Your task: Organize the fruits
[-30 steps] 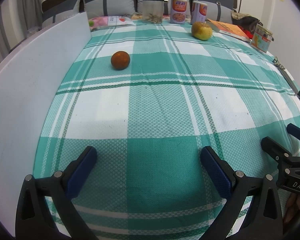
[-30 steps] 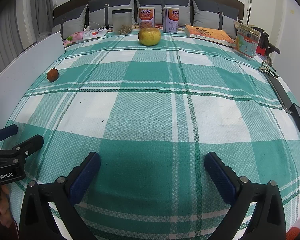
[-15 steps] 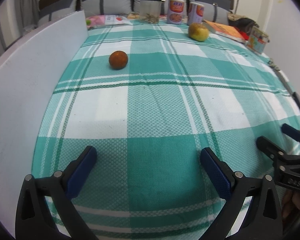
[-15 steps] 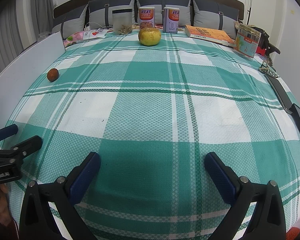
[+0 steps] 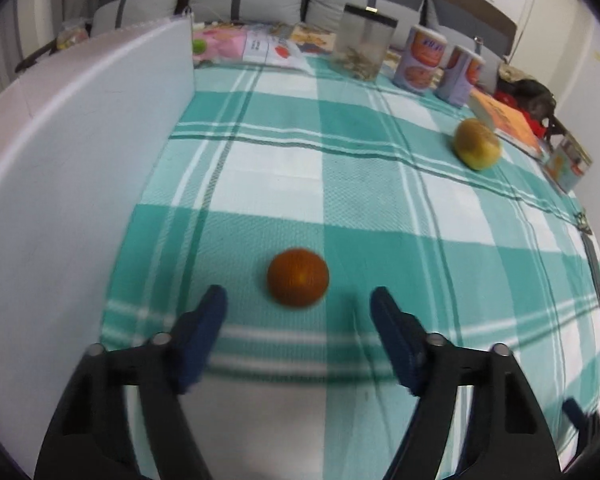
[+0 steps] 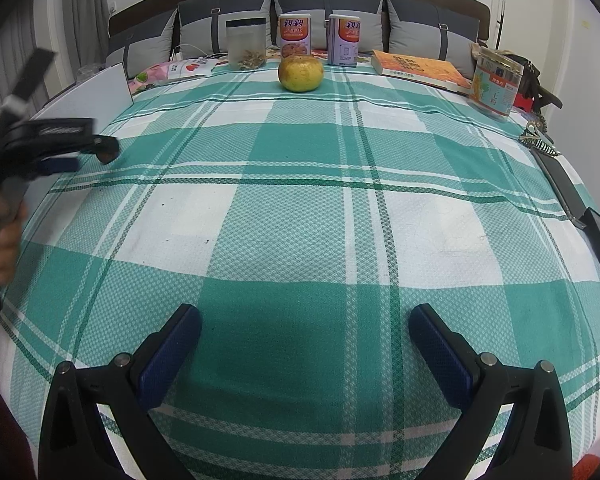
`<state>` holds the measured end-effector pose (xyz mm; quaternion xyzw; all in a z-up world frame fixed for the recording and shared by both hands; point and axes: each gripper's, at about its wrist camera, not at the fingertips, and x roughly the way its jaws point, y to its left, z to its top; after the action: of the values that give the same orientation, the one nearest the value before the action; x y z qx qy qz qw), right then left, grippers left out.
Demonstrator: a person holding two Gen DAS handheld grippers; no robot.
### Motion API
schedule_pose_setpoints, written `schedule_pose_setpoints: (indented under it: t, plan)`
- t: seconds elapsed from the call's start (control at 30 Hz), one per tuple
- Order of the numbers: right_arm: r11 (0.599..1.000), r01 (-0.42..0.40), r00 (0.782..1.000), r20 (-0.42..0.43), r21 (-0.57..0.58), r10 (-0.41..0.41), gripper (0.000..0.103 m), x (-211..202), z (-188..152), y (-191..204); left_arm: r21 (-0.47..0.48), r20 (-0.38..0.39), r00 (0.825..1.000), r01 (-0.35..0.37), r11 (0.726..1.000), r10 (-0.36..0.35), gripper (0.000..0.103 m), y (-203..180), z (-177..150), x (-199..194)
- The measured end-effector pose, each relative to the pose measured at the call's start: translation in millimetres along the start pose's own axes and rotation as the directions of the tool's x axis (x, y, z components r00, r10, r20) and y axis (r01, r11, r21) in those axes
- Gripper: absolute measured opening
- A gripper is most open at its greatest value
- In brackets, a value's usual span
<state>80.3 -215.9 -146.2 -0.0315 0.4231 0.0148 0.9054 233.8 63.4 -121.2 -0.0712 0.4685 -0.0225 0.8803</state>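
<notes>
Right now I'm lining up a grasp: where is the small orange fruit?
In the left wrist view the small orange fruit lies on the green checked cloth, just ahead of the open left gripper, near the white board.

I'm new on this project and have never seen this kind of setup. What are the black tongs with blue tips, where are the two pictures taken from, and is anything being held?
No robot here: a person holds a hand-operated two-finger gripper in each hand, each with a fisheye camera looking along its fingers. The left wrist view shows the left gripper, jaws open, just short of a small orange fruit lying on the green checked cloth beside a white board. The right wrist view shows the right gripper, also open and empty, low over the cloth. Farther back lies a larger yellow-green fruit, with cans, a clear jar and a book behind. Nothing is held.
</notes>
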Motion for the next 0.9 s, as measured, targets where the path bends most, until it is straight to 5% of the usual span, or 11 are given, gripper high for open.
schedule_pose_setpoints:
  t: [0.03, 0.1, 0.3, 0.5, 0.63, 0.73, 0.8, 0.83, 0.9]
  plan:
    - [1.0, 0.0, 1.0, 0.0, 0.0, 0.0, 0.103, 0, 0, 0, 0.009, 0.007, 1.0, -0.021, 1.0, 0.021, 0.064, -1, 3, 5]
    - [1.0, 0.0, 1.0, 0.0, 0.001, 0.0, 0.103, 0, 0, 0, 0.03, 0.039, 0.999, -0.03, 0.999, 0.029, 0.031, -3, 2, 2]
    - [0.996, -0.088, 0.993, -0.082, -0.022, 0.086, 0.103, 6, 22, -5, 0.049, 0.051, 0.997, 0.06, 0.997, -0.062, 0.03, -5, -8, -14]
    - [0.99, -0.133, 0.99, -0.042, 0.046, 0.135, 0.103, 65, 154, -38, 0.079, 0.012, 0.992, 0.123, 0.989, -0.124, 0.03, -20, -30, -33]
    - [0.985, -0.164, 0.986, -0.037, 0.049, 0.165, 0.103, 122, 241, -27, 0.089, -0.001, 0.991, 0.134, 0.987, -0.134, 0.03, -24, -43, -41]
    - [0.992, -0.124, 0.99, -0.067, 0.029, 0.126, 0.103, 157, 276, -8, 0.078, -0.017, 0.99, 0.138, 0.987, -0.137, 0.03, -21, -49, -41]
    - [0.996, -0.092, 0.988, -0.125, 0.021, 0.094, 0.093, 180, 286, 2, 0.071, -0.027, 0.99, 0.139, 0.988, -0.137, 0.03, -18, -51, -41]
    - [0.996, -0.081, 0.985, -0.154, 0.028, 0.085, 0.07, 190, 289, 3, 0.071, -0.028, 0.99, 0.137, 0.988, -0.136, 0.03, -16, -52, -41]
    - [0.996, -0.073, 0.982, -0.172, 0.055, 0.081, 0.065, 195, 289, 2, 0.079, -0.025, 0.991, 0.131, 0.988, -0.129, 0.03, -15, -54, -43]
